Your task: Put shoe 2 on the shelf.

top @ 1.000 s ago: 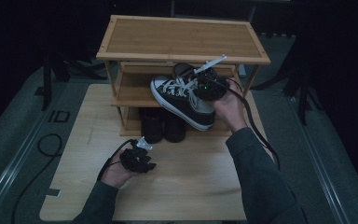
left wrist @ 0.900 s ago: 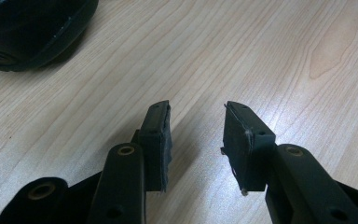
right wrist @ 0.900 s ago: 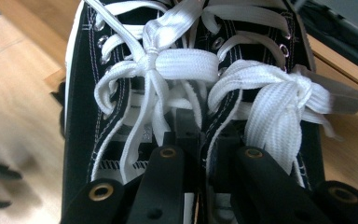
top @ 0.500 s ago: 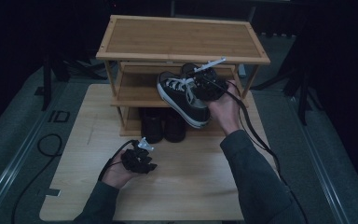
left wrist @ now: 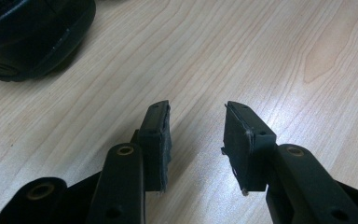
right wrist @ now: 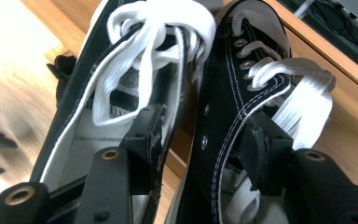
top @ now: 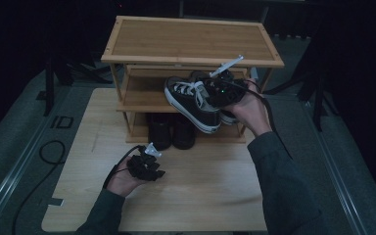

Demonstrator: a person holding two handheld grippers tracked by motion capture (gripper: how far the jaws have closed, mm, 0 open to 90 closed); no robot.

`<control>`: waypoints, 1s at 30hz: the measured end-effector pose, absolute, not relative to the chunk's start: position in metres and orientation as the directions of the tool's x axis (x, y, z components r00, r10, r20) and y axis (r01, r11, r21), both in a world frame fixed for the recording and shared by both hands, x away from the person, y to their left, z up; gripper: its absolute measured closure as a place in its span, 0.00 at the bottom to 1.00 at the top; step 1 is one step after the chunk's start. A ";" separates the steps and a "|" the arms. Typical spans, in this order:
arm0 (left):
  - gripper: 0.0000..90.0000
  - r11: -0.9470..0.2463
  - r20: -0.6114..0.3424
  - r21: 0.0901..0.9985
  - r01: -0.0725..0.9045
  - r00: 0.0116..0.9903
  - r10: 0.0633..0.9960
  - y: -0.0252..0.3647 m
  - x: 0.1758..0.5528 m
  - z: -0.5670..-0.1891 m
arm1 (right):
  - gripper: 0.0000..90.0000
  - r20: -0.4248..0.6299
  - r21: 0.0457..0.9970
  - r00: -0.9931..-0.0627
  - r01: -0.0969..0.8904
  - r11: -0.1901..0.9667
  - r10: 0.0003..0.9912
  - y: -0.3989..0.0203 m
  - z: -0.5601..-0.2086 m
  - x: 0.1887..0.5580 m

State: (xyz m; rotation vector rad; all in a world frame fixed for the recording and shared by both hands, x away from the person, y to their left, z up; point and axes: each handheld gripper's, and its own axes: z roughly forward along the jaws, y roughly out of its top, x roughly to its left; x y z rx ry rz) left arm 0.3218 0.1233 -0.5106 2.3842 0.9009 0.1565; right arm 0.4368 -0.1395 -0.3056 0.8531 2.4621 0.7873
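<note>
Right of centre in the high view, the right gripper (top: 214, 93) is at the middle shelf of the wooden shoe rack (top: 191, 41), among a pair of black canvas sneakers (top: 192, 102) with white laces that sit on that shelf, the nearer one jutting past its front edge toward the lower middle of the frame. In the right gripper view its jaws have just been opening: one is inside the left sneaker (right wrist: 98, 116), the other inside the right sneaker (right wrist: 242, 93), the adjoining sides of both shoes between them, the pads no longer pressing. Two dark shoes (top: 171, 131) stand on the bottom shelf. At the lower left, the left gripper (top: 152, 149) rests low over the worktop (top: 215, 196), jaws released and parted with nothing between them.
</note>
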 end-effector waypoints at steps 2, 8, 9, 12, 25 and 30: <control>0.68 -0.605 -0.092 0.557 0.570 0.766 0.637 0.124 0.322 -0.510 | 0.57 -0.190 0.626 -0.731 0.423 0.655 0.655 -0.140 -0.305 0.437; 0.69 -0.604 -0.092 0.563 0.564 0.769 0.632 0.123 0.323 -0.505 | 0.58 -0.182 0.638 -0.748 0.404 0.655 0.639 -0.146 -0.300 0.436; 0.69 -0.603 -0.091 0.564 0.563 0.769 0.633 0.122 0.323 -0.504 | 0.59 -0.179 0.643 -0.751 0.400 0.653 0.636 -0.147 -0.299 0.436; 0.68 -0.606 -0.087 0.565 0.560 0.771 0.631 0.122 0.323 -0.503 | 0.59 -0.171 0.649 -0.762 0.390 0.653 0.625 -0.152 -0.296 0.435; 0.68 -0.599 -0.093 0.573 0.559 0.771 0.630 0.122 0.324 -0.498 | 0.96 -0.103 0.687 -0.835 0.333 0.646 0.540 -0.158 -0.288 0.431; 0.68 -0.575 -0.113 0.590 0.567 0.763 0.636 0.128 0.328 -0.491 | 0.98 -0.083 0.698 -0.849 0.324 0.638 0.522 -0.161 -0.289 0.430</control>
